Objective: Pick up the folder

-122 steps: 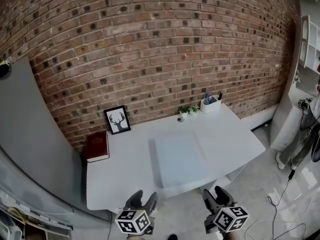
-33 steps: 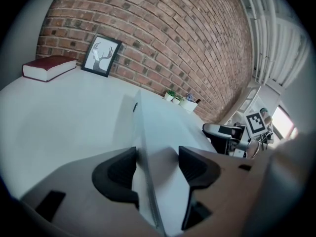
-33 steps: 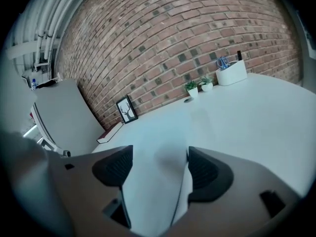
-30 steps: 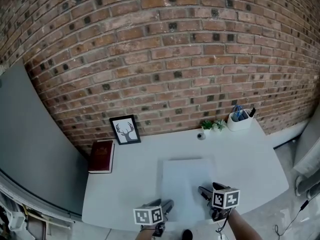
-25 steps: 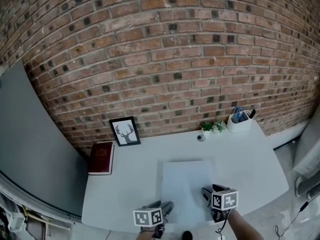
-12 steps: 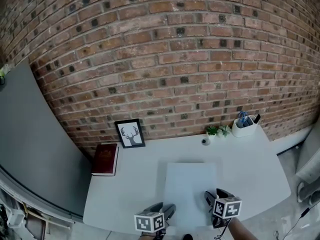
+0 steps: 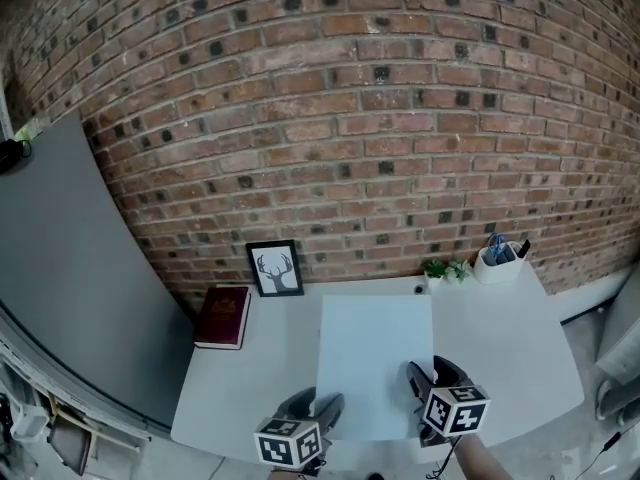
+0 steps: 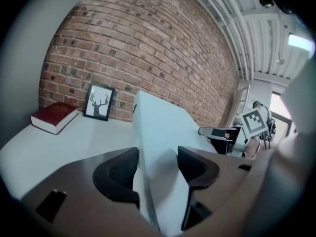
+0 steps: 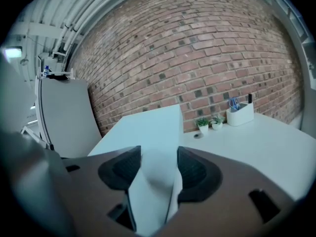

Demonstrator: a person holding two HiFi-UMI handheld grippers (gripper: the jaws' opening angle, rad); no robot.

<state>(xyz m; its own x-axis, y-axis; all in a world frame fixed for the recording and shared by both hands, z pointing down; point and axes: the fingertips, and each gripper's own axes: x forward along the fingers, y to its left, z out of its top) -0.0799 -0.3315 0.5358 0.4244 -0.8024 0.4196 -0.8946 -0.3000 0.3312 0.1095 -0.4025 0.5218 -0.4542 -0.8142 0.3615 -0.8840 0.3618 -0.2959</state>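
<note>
Two grips on the pale folder (image 7: 375,363), left tool (image 7: 320,404) and right tool (image 7: 429,371) both clamped, red book (image 7: 224,316) cover illegible.

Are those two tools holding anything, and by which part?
Yes: the flat pale-blue folder. The left tool clamps its near edge by the left corner, the right tool by the right corner.
</note>
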